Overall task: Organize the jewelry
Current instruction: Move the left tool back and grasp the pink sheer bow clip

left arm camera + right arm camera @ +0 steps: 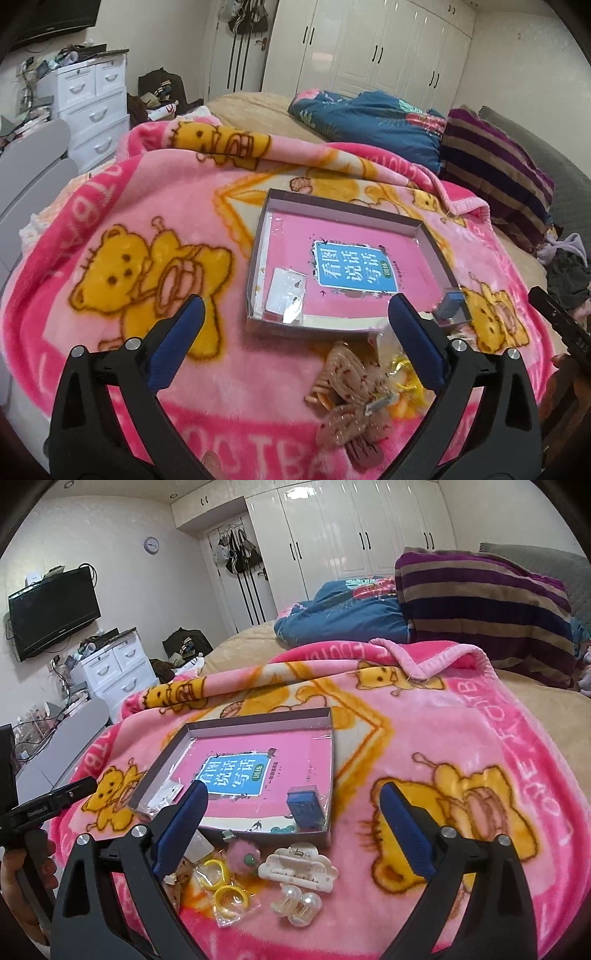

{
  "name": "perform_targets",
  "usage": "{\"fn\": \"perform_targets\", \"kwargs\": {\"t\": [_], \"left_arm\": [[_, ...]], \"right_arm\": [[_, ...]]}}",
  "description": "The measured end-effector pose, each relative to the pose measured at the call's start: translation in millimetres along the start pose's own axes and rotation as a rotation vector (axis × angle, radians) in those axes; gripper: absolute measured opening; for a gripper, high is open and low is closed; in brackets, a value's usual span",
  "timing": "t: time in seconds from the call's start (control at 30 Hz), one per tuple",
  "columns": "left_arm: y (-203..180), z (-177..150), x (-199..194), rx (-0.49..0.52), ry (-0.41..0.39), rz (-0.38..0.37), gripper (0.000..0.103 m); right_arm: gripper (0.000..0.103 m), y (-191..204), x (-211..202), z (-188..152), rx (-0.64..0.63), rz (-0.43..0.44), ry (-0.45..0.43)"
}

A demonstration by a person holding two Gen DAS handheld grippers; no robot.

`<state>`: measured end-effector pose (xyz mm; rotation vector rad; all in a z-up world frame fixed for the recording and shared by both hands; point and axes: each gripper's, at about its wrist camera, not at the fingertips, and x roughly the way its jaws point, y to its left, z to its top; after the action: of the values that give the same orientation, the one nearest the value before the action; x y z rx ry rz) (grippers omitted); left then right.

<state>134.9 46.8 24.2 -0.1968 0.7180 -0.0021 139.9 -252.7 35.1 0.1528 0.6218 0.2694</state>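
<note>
Right wrist: blue box (306, 808) sits inside the tray (258, 722).

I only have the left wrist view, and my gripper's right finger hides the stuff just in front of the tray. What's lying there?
Observer: A white claw clip lies on the blanket, just outside the near wall of the tray.
Operator: Anything else beside it?
Observer: A pearl clip sits nearer the camera than the claw clip.
Operator: Is the right gripper carrying anything?
Observer: No, the right gripper is open and empty.
</note>
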Motion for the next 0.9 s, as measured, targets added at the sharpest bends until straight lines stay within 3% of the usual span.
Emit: {"fn": "perform_targets", "kwargs": {"t": [0.3,0.9], "left_arm": [[-2,-15,-17,0.006,0.017,-0.007,0.094],[-30,-48,-24,0.112,0.084,-0.007,0.094]], "right_arm": [[0.095,7,-22,-4,-0.019,0.032,-0.006],[0.095,7,-49,-32,-0.077,0.061,0.039]]}}
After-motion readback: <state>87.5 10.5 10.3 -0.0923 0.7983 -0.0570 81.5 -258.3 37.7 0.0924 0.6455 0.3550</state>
